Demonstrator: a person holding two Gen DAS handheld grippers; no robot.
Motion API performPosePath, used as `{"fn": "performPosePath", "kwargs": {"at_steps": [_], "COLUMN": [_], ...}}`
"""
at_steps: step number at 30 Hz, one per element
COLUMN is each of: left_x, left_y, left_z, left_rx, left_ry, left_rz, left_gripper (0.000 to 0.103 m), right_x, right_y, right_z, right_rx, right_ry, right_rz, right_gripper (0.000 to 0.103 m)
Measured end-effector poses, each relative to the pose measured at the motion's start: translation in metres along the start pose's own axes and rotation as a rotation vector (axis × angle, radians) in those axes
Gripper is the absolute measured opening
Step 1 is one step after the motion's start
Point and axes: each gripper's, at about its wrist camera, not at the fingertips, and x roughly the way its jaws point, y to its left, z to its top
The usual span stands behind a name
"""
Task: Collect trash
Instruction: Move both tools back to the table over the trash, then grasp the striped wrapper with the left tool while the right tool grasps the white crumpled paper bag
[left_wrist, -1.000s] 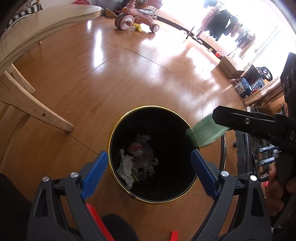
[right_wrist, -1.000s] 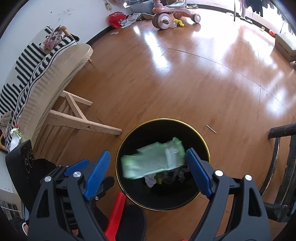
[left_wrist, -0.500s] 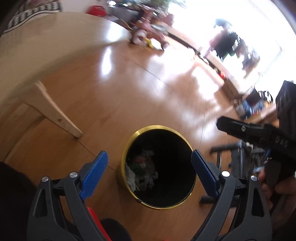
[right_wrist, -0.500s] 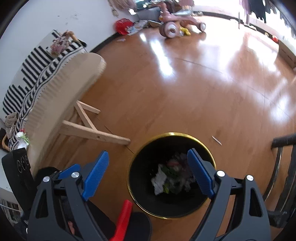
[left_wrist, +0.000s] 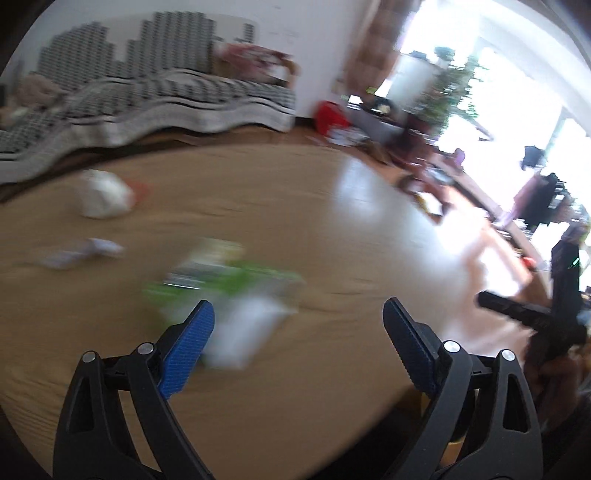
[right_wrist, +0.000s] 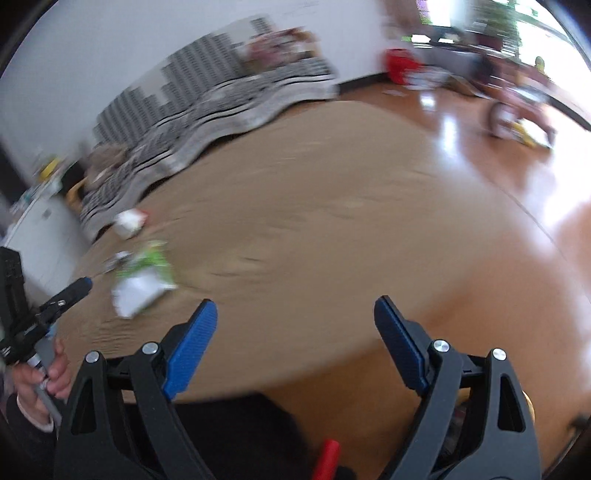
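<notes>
Both views are blurred by motion. A round wooden table (left_wrist: 332, 258) carries trash: a green and white packet (left_wrist: 229, 295) just beyond my left gripper's left finger, a small pale wrapper (left_wrist: 81, 253) and a crumpled white wad (left_wrist: 103, 197) farther left. My left gripper (left_wrist: 298, 314) is open and empty above the table. My right gripper (right_wrist: 295, 310) is open and empty over the table's near edge. From the right wrist view the packet (right_wrist: 142, 280) and the wad (right_wrist: 129, 221) lie far left, near the left gripper (right_wrist: 70, 291). The black bin is out of sight.
A sofa with a black-and-white striped cover (left_wrist: 166, 96) stands behind the table. A red bag (left_wrist: 328, 114) and clutter line the far wall. A pink ride-on toy (right_wrist: 517, 107) stands on the glossy wood floor (right_wrist: 517, 221). A hand (right_wrist: 44, 373) grips the left gripper's handle.
Both grippers swung up and away from above the black bin to the wooden table. The green packet dropped from the right gripper into the bin, which then left view.
</notes>
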Motion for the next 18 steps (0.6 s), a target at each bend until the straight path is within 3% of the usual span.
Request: {"fn": "performPosePath", "kwargs": {"at_steps": [2, 6, 12, 18], "left_x": [-0.011, -0.003, 0.045, 0.091], "left_y": [0.050, 0.122, 0.176, 0.196], "left_z": [0.006, 0.015, 0.026, 0.033], "left_rx": [0.016, 0.050, 0.144, 0.191], "left_ry": [-0.006, 0.029, 0.137, 0.146], "left_rz": [0.111, 0.248, 0.293, 0.324], "left_gripper": [0.091, 0.091, 0.091, 0.091], "right_x": [0.022, 0.066, 0.106, 0.127], "right_y": [0.039, 0.126, 0.207, 0.228], "right_z": [0.015, 0.043, 0.056, 0.056], "right_rx": [-0.062, -0.201, -0.317, -0.365], "right_ry": [0.023, 0.062, 0.129, 0.176], "right_rz": [0.046, 0.126, 0.183, 0.183], "right_gripper": [0.084, 0.084, 0.084, 0.084]}}
